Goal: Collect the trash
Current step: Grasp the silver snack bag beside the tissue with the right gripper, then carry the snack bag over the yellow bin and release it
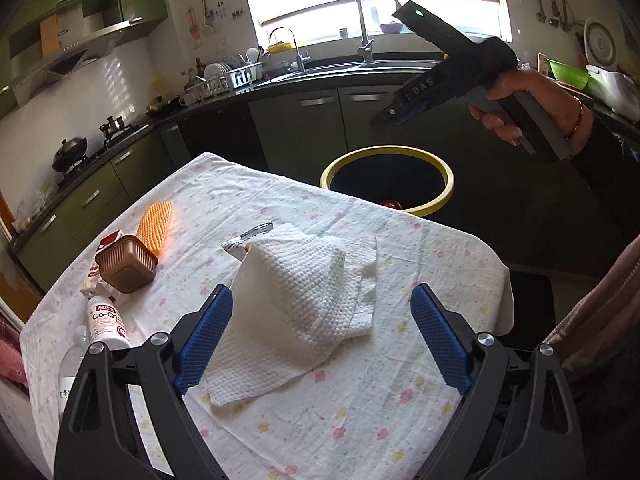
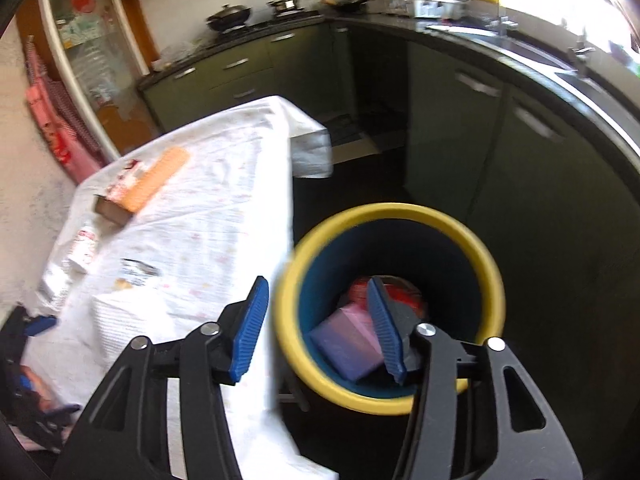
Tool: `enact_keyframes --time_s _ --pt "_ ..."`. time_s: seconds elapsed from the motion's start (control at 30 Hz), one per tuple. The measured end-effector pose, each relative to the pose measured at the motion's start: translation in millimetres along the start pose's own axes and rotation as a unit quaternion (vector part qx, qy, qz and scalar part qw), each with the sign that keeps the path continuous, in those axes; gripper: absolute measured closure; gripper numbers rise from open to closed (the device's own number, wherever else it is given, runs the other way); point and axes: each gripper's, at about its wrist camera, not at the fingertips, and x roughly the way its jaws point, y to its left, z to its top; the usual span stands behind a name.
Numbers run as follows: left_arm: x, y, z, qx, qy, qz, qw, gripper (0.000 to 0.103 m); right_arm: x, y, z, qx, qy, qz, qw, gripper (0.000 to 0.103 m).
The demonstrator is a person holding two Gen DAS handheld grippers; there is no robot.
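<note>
Two fisheye views of a trash-collecting moment at a cloth-covered table [image 1: 400,280]. Left wrist view: the left gripper [image 1: 320,336] hangs low over the table with its jaws spread wide and nothing between them; a crumpled white paper towel [image 1: 296,300] lies on the cloth directly ahead, its near edge reaching between the blue pads [image 1: 204,340]. A small foil wrapper [image 1: 244,240] peeks out from under the towel's far corner. Further left lie a brown plastic tub [image 1: 126,266], an orange ridged piece [image 1: 156,224] and a white supplement bottle [image 1: 108,322]. Beyond the table edge stands the yellow-rimmed bin [image 1: 436,200], and above it a hand holds the right gripper [image 1: 394,114]. The towel is judged light, soft and easily crushed; its raised central fold offers the best purchase, since a flat edge may slip from the pads. Right wrist view (motion-blurred): the right gripper [image 2: 316,328] is above the bin [image 2: 296,280], jaws well apart and empty. Inside the bin rest a purple packet [image 2: 344,344] and a red item [image 2: 360,292]; the towel [image 2: 132,320] shows at lower left.
</note>
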Motion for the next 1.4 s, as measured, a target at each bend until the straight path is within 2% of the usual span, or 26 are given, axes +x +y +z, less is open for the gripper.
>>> enact_keyframes --time_s 0.17,0.27,0.33,0.5,0.7,1.03,1.27,1.33,1.4 --pt "9 -3 -4 0.005 0.017 -0.010 0.9998 0.015 34 61 17 -0.039 0.070 0.097 0.992 0.053" --pt "12 -5 -6 0.009 0.017 -0.014 0.9997 0.015 55 101 26 -0.050 0.125 0.133 0.982 0.052" --pt "12 -5 -7 0.009 0.018 -0.019 0.9996 0.015 68 123 30 -0.054 0.160 0.141 0.976 0.050" --pt "15 -5 -10 0.012 0.018 -0.031 0.9993 0.015 92 161 34 -0.061 0.228 0.124 0.964 0.048" --pt "15 -8 -14 0.019 0.014 -0.046 0.9987 0.015 110 167 31 -0.068 0.276 0.070 0.956 0.045" --pt "11 -11 -15 0.022 0.009 -0.050 0.9984 0.015 132 185 32 -0.084 0.320 0.046 0.943 0.045" --pt "8 -12 -15 0.025 0.004 -0.053 0.9983 0.015 137 194 30 -0.094 0.326 0.041 0.940 0.045" --pt "7 -13 -14 0.026 0.004 -0.052 0.9983 0.015 140 198 29 -0.094 0.324 0.044 0.940 0.055" --pt "6 -14 -14 0.027 0.003 -0.051 0.9983 0.015 140 199 31 -0.096 0.319 0.045 0.942 0.058"
